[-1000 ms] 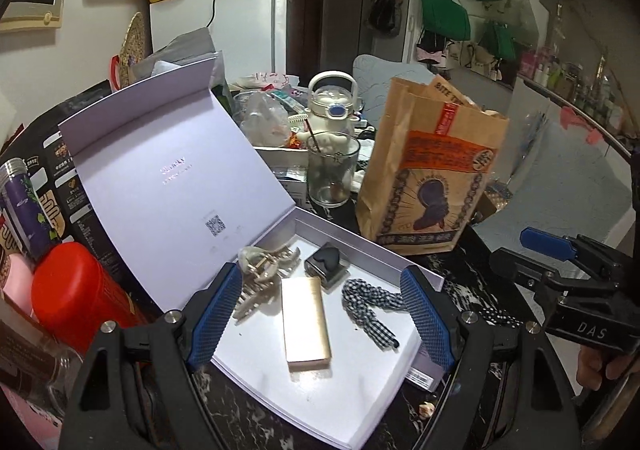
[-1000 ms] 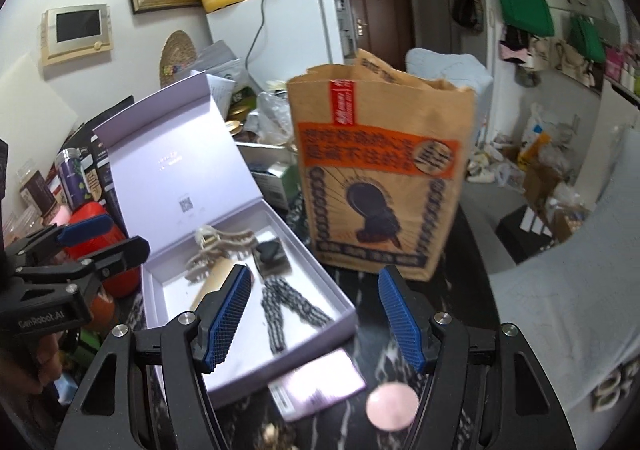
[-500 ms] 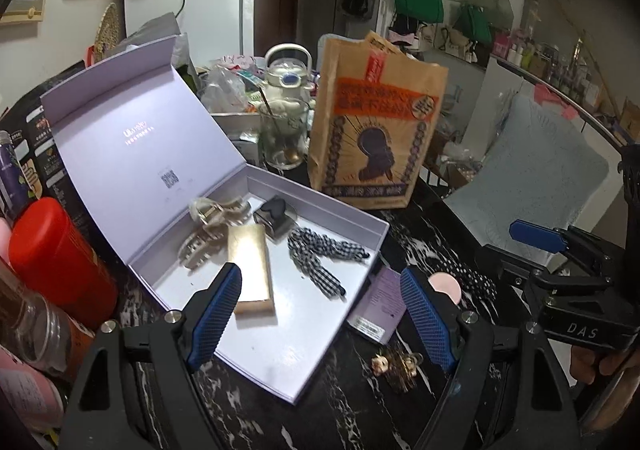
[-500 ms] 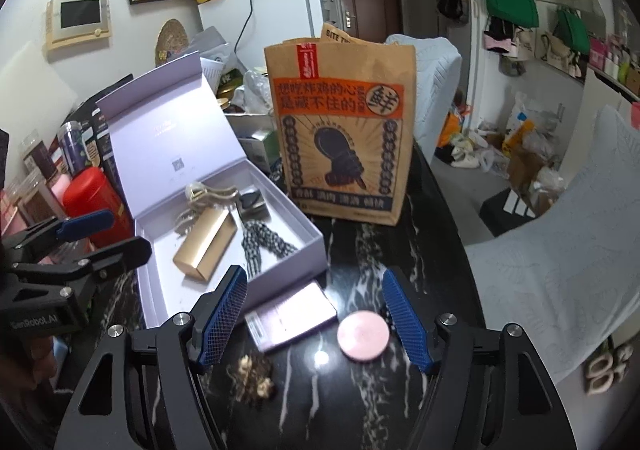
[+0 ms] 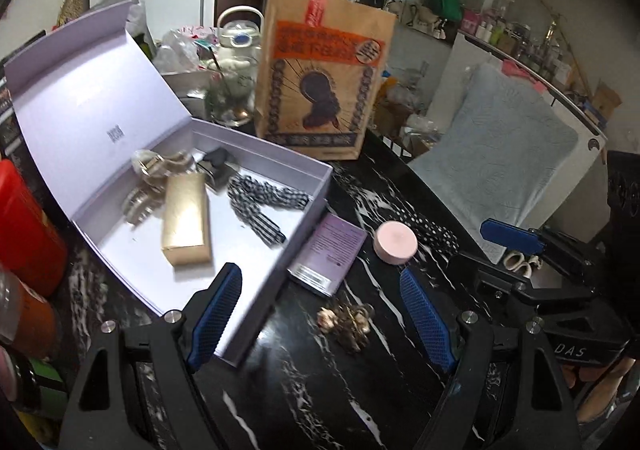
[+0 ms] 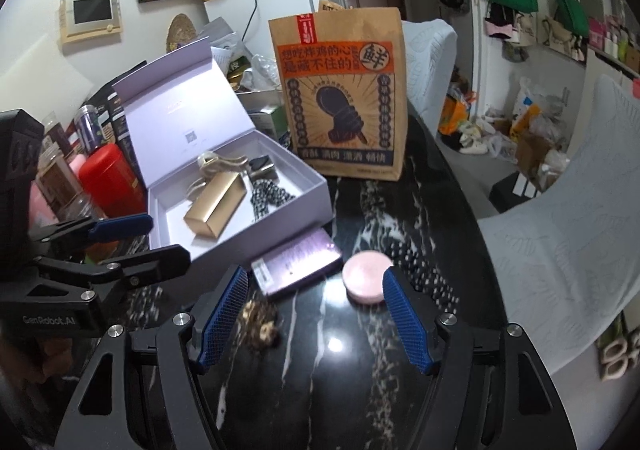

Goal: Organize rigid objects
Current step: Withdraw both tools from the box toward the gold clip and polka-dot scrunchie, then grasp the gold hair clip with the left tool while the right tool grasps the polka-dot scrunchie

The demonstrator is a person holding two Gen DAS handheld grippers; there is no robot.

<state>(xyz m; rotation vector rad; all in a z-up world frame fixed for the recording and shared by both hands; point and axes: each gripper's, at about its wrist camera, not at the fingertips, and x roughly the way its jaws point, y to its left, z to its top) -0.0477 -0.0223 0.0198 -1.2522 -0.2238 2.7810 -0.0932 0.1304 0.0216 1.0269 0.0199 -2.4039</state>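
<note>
An open lilac box (image 5: pixel 256 145) (image 6: pixel 316 185) on the black marble table holds a gold bar-shaped case (image 5: pixel 186 219) (image 6: pixel 216 209), a beige hair claw (image 5: pixel 154 173), a small black item (image 5: pixel 218 163) and a checked hair tie (image 5: pixel 260 205). Outside it lie a purple card box (image 5: pixel 328 254) (image 6: pixel 298 262), a round pink compact (image 5: pixel 395 242) (image 6: pixel 368 276), a spotted black band (image 5: pixel 434 232) and a gold floral clip (image 5: pixel 346 320) (image 6: pixel 260 320). My left gripper (image 5: pixel 320 314) hangs open above the clip. My right gripper (image 6: pixel 314 310) is open too, with nothing between its fingers.
A brown paper bag (image 5: pixel 320 77) (image 6: pixel 344 93) stands behind the box. Red canister (image 6: pixel 106 177), jars and bottles crowd the left edge. A glass (image 5: pixel 232 97) and kettle sit behind the box. A grey cushioned chair (image 5: pixel 492 153) stands to the right of the table.
Both grippers have drawn back from the box and sunk toward the table. The card box, pink compact and floral clip have come into view in front of them.
</note>
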